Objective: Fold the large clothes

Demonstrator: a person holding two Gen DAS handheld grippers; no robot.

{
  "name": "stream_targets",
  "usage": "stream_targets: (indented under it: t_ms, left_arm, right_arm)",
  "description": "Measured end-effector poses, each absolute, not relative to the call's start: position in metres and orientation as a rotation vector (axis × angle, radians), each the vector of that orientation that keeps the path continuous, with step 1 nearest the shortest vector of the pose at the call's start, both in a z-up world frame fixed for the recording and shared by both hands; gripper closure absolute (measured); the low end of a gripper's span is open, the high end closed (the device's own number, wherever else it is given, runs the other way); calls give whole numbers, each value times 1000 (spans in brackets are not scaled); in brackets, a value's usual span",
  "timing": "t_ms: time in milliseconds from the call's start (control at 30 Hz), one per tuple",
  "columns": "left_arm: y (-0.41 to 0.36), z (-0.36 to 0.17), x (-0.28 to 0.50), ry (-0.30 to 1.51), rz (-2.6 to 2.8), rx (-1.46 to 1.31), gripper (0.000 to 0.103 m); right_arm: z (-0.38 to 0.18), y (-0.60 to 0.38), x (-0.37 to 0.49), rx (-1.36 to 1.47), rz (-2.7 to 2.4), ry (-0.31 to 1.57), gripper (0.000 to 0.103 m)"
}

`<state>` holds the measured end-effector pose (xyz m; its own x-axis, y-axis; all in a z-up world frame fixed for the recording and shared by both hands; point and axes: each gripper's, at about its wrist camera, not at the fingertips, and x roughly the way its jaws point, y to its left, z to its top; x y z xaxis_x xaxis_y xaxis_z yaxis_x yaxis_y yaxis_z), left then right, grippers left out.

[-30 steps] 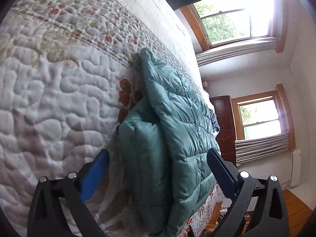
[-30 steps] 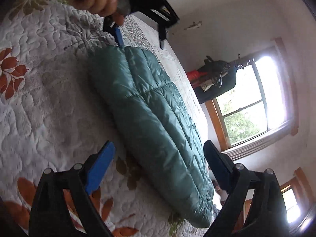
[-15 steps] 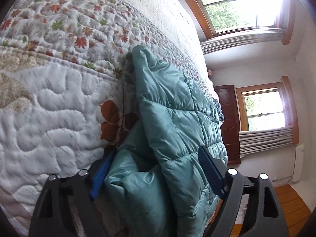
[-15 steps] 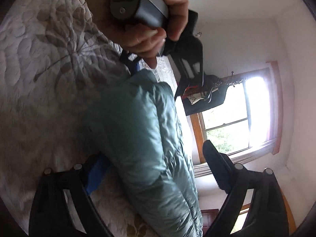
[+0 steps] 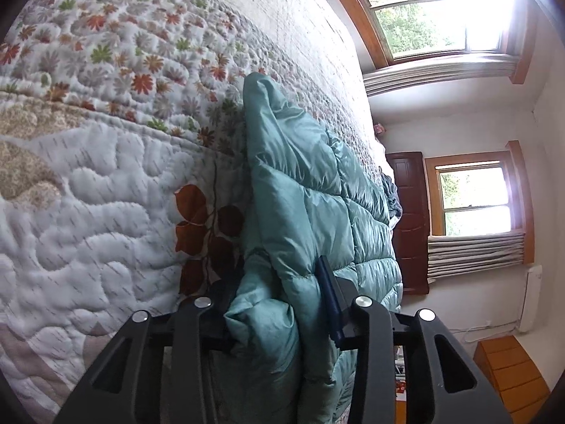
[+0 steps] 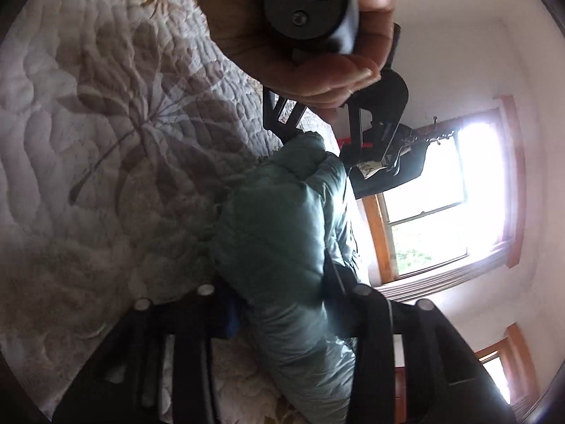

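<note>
A teal quilted puffer jacket (image 5: 310, 205) lies folded lengthwise on a floral quilted bedspread (image 5: 91, 205). My left gripper (image 5: 279, 304) is shut on the jacket's near end, with thick puffy fabric bunched between its blue pads. In the right wrist view the same jacket (image 6: 279, 247) runs away from the camera. My right gripper (image 6: 282, 311) is shut on that end of it. Just beyond, a hand (image 6: 300, 53) holds the left gripper's handle, and that gripper's black fingers (image 6: 282, 116) meet the jacket's far end.
The bed's far edge sits below a wooden-framed window (image 5: 438, 17). A dark door (image 5: 409, 219) and a second window (image 5: 473, 194) stand past the bed. Dark clothes (image 6: 388, 173) hang by a window. Wooden floor (image 5: 508, 374) shows at the lower right.
Both grippers moved in onto opposite ends of the jacket and went from open to shut on its fabric. The hand with the left gripper now fills the top of the right wrist view.
</note>
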<state>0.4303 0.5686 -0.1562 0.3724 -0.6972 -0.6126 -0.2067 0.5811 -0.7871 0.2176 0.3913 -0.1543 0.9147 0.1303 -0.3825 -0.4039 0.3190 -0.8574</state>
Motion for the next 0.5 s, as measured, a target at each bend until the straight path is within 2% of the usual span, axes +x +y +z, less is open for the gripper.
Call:
stream_targets:
  t_ms: [133, 333, 500]
  left_arm:
    - [567, -140, 426, 1169, -366, -928, 65]
    - [552, -96, 420, 1156, -314, -873, 74]
    - [530, -50, 423, 1147, -272, -807, 78]
  right_arm:
    - [-133, 377, 223, -1094, 382, 276, 76]
    - [-99, 351, 217, -908, 409, 278, 77]
    - [-70, 329, 218, -776, 430, 270, 77]
